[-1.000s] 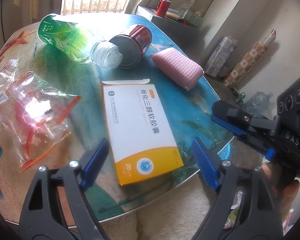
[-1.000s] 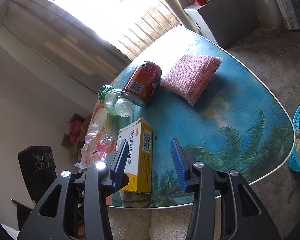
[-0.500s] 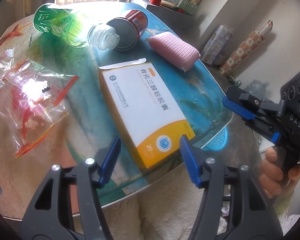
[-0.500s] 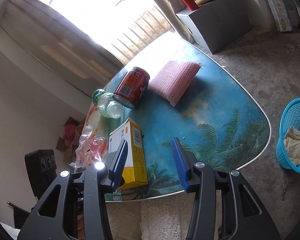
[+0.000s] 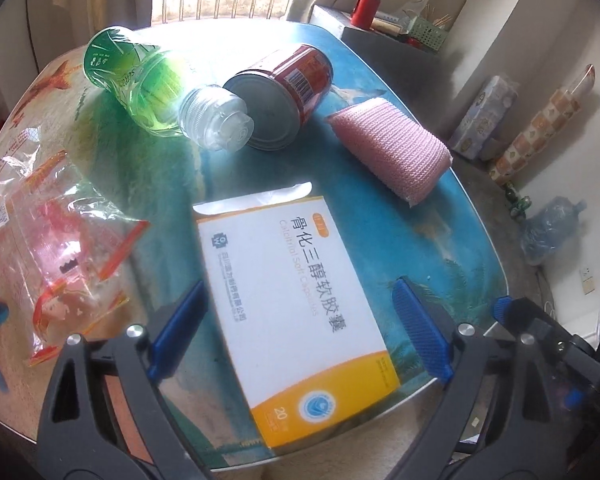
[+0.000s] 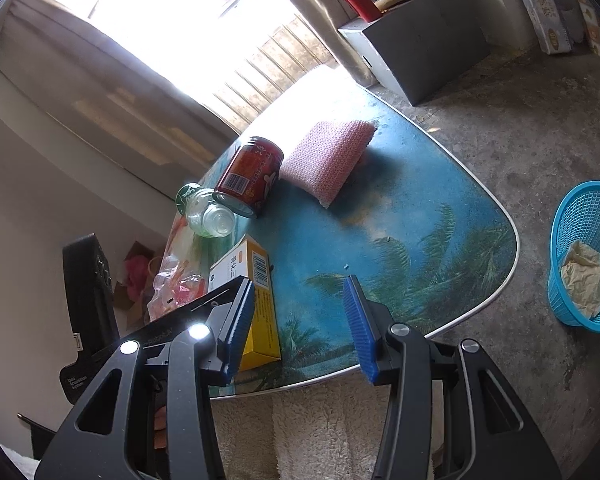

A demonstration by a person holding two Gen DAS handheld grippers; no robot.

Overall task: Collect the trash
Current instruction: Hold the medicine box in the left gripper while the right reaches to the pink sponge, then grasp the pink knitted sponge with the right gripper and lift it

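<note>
Left-wrist view first: the round table [image 5: 440,240], printed with a blue sea, palm trees and an orange starfish, fills most of what I can see. Lying flat at its near edge, around six o'clock, is the white and orange medicine box [image 5: 300,312]; it carries Chinese characters, a line that looks like "Calcitriol Soft Capsules", and "20" by a round blue logo. The left gripper [image 5: 300,332] hangs over the box with its blue-padded fingers spread wide, one on each side, neither touching it as far as I can tell.

At nine o'clock lies a crumpled clear plastic bag [image 5: 56,256] with red and orange print I cannot read. At two o'clock sits a pink knitted pad [image 5: 392,156]. At eleven o'clock a green bottle [image 5: 148,84] lies on its side, clear cap toward me, its label too warped to read. Touching it at twelve is a red can [image 5: 288,96], also on its side, barcode showing.

From the right wrist, the right gripper [image 6: 300,320] hovers at the table's near edge, fingers apart and holding nothing, the box just beside its left finger. On the floor at three o'clock stands a blue mesh basket [image 6: 580,216] with crumpled paper [image 6: 584,276] inside.
</note>
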